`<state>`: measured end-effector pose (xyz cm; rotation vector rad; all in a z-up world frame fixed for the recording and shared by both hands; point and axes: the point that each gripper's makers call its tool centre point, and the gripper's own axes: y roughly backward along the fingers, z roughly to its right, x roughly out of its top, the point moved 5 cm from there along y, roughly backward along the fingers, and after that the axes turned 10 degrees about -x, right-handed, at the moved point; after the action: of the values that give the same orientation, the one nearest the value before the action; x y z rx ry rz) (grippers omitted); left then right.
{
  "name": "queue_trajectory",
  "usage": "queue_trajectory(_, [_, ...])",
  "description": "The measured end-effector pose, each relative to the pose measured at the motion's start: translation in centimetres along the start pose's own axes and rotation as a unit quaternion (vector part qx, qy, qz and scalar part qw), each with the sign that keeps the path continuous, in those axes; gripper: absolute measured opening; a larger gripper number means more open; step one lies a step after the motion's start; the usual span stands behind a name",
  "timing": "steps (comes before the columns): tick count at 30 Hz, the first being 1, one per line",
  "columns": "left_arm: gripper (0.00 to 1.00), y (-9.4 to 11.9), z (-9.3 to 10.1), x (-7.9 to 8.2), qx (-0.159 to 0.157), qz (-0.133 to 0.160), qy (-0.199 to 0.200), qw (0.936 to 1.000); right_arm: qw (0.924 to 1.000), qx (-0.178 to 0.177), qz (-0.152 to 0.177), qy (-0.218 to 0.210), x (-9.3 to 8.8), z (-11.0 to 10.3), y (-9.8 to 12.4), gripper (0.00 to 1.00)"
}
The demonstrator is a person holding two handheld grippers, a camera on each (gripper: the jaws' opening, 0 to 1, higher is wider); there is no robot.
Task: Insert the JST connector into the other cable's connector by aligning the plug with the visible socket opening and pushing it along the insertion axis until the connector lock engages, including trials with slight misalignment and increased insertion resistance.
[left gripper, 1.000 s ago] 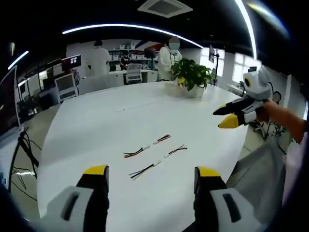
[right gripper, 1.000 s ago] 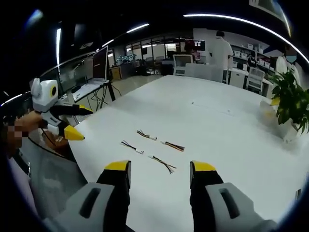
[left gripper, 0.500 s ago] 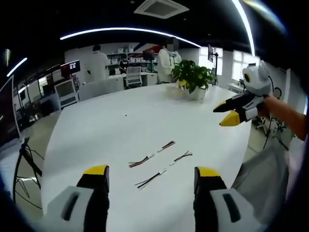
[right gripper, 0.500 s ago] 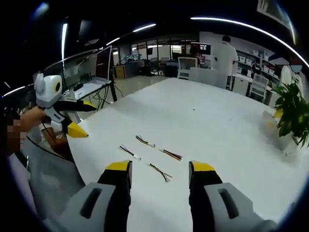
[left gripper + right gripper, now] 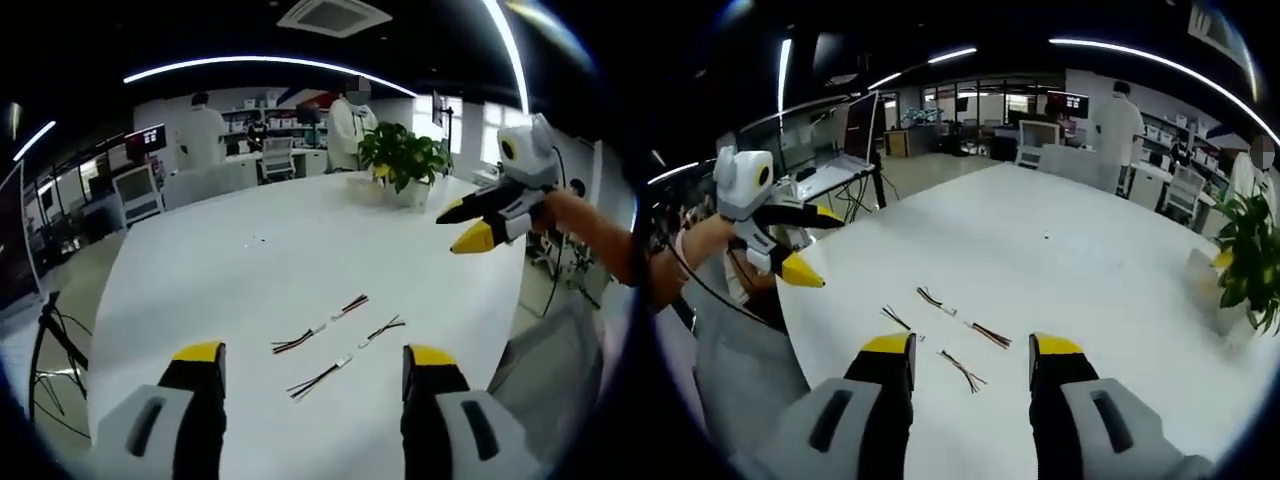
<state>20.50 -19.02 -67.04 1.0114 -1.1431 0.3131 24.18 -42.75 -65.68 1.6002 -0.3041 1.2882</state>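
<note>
Several short JST cable pieces lie loose on the white table [image 5: 220,270]. Two of them, an upper pair [image 5: 322,325], lie end to end; a lower pair [image 5: 345,360] lies parallel beside it. In the right gripper view the same cables [image 5: 940,303] [image 5: 962,370] lie just beyond my jaws. My left gripper [image 5: 314,355] is open above the table, short of the cables, holding nothing. My right gripper [image 5: 973,345] is open too and holds nothing. Each also shows in the other's view, held in the air off the table edge: right gripper [image 5: 455,230], left gripper [image 5: 825,250].
A potted plant [image 5: 402,160] stands at the far side of the table, also seen as the plant [image 5: 1245,265]. People in white coats [image 5: 205,125] stand by desks and monitors behind. The table's near edge [image 5: 800,320] runs close to the person's sleeve.
Both views have shifted a little, so the cables sit lower and nearer the jaws. The cables themselves have not moved. Both grippers stay open.
</note>
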Motion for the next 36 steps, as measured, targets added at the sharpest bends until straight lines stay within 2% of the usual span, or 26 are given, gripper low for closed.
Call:
queue_trajectory(10, [0.66,-0.6,-0.1,1.2,-0.012,0.005,-0.022,0.9997,0.9998,0.004,0.000,0.021,0.8,0.0,-0.8,0.43])
queue_trajectory(16, [0.67,-1.2,-0.5,1.7,-0.012,0.002,-0.020,0.9997,0.9996,0.002,0.005,0.028,1.4,0.2,-1.1,0.42])
queue_trajectory(20, [0.67,-1.4,-0.6,1.8,-0.011,-0.003,-0.023,0.9997,0.9990,0.006,0.005,0.043,1.6,0.1,-1.3,0.40])
queue_trajectory(29, [0.66,-2.1,-0.4,1.9,-0.023,0.007,-0.019,0.9995,0.9968,0.016,0.001,0.078,1.7,-0.6,-2.8,0.37])
queue_trajectory(36, [0.65,-3.1,-0.4,1.6,-0.027,0.010,-0.014,0.9995,0.9965,0.021,-0.002,0.081,1.7,-0.8,-3.9,0.36])
